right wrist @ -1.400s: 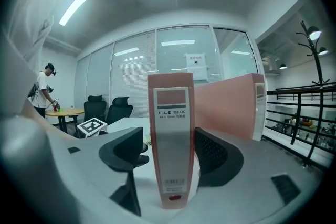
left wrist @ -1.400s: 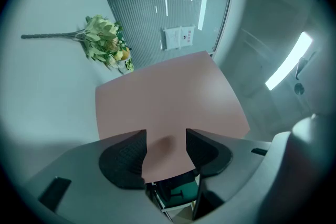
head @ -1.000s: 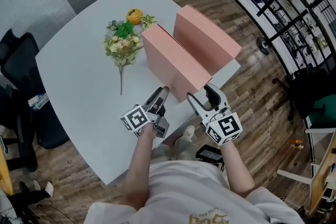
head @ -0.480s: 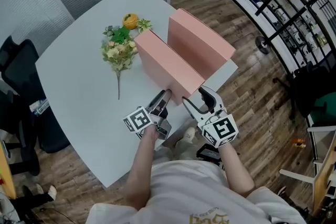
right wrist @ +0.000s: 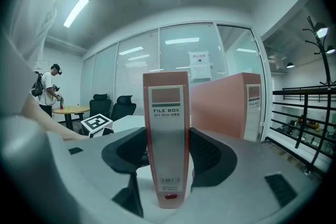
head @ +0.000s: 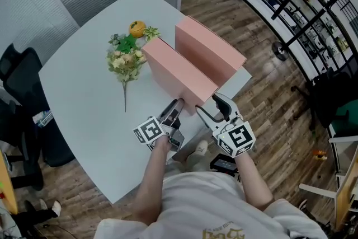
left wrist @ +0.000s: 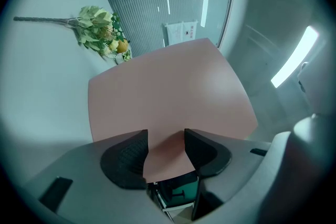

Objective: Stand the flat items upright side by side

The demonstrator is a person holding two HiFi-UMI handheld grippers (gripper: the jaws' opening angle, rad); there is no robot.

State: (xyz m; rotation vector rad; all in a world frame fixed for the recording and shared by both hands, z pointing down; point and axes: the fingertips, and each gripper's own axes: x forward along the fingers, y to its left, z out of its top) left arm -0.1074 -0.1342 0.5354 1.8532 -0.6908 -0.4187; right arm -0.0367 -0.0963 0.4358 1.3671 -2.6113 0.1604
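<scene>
On the table, the near box and far box stand upright side by side. The right gripper clamps the near box's spine. The left gripper has its jaws apart, just closing, empty, facing that box's broad side.

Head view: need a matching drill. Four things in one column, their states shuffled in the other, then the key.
Things:
1. near file box
2. far file box
3. flowers
4. right gripper

States:
A. lying flat
B. closed on a spine
C. upright, no gripper on it
D. upright, spine between jaws

Pairs: 1-D, 2-C, 3-A, 4-B
</scene>
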